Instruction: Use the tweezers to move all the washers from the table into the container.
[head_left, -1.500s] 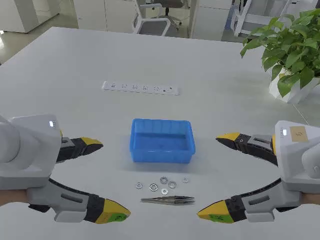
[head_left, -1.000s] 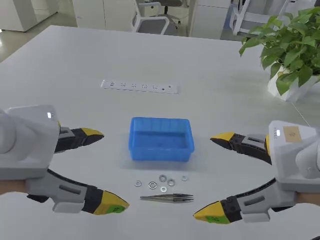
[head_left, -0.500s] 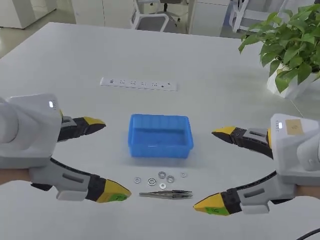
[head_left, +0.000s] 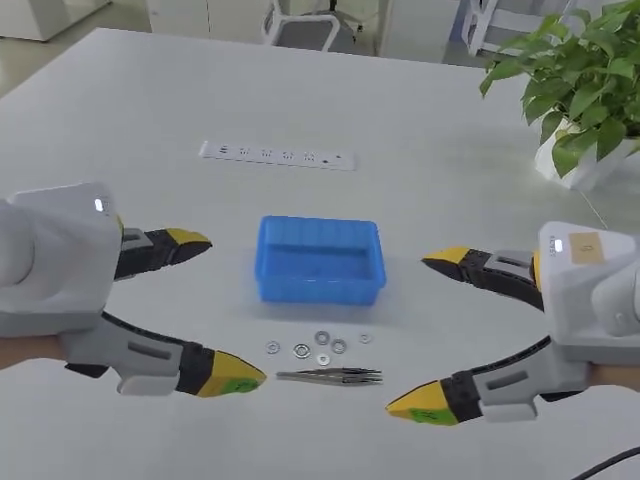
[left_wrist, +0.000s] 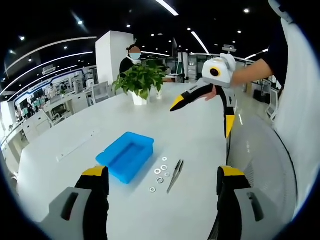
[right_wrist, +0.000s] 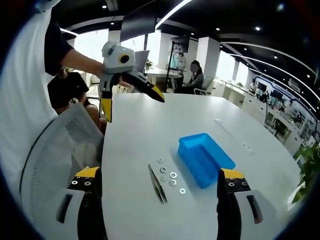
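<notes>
**On the tabletop: both grippers wide open, tweezers and washers lying free**

The white tabletop carries every item noted below. At its far right corner stands a leafy green plant in a white pot.

The left gripper hovers above the near left part of the surface. Its yellow-tipped jaws are spread wide and hold nothing. The right gripper hovers opposite, on the near right. Its jaws are likewise spread wide and hold nothing. The two grippers point inward toward each other, with the work items between them. Neither touches any item. In each gripper view the other gripper shows raised above the table edge, gripped in a hand.

The container, a blue rectangular tray with ribbed walls, sits flat near the centre of the tabletop, between the two upper jaw tips. Beyond it, well apart, a white power strip lies parallel to the container's long side.

The tweezers lie flat on the surface in front of the container, roughly parallel to its near wall and between the two lower jaw tips.

The washers, six counted, lie in a loose cluster on the tabletop between the container's near wall and the tweezers. They are just beside the tweezers and outside the container.
</notes>
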